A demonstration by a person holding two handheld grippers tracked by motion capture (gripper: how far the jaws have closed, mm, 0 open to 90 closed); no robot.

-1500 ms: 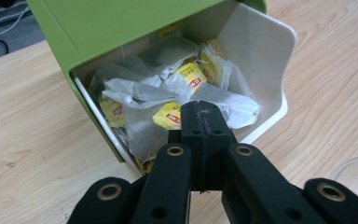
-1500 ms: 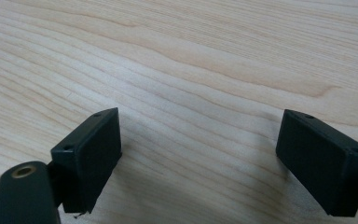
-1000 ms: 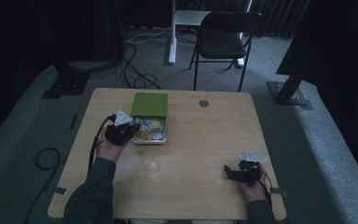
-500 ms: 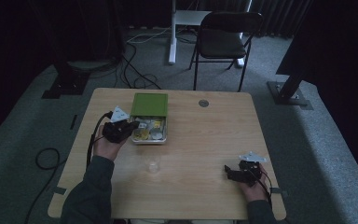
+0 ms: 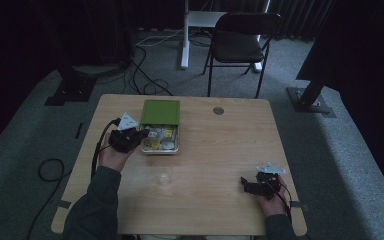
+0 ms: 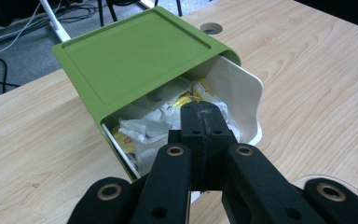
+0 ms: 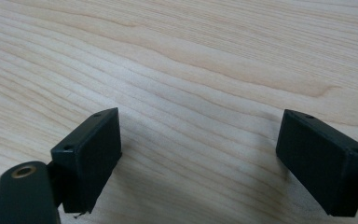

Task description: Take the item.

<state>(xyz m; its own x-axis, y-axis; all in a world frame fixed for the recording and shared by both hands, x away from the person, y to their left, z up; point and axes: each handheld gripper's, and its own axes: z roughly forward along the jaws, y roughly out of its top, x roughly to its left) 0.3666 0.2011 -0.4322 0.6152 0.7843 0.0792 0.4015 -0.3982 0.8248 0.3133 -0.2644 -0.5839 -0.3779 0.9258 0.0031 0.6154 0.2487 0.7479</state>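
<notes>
The left hand-held gripper (image 6: pixel 204 128) is being held clenched, jaws pressed together, over the wrapped packets (image 6: pixel 149 122) in the white box (image 6: pixel 242 91), whose green lid (image 6: pixel 140 51) is being left slid partly back. The right hand-held gripper (image 7: pixel 198 158) is being kept released above the bare table (image 7: pixel 191 56).

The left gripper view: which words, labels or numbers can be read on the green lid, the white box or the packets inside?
None can be read.
Flat green plastic lid: plain.
White plastic box: plain.
Yellow packets among crumpled white wrappers: a red mark, too blurred to read.
</notes>
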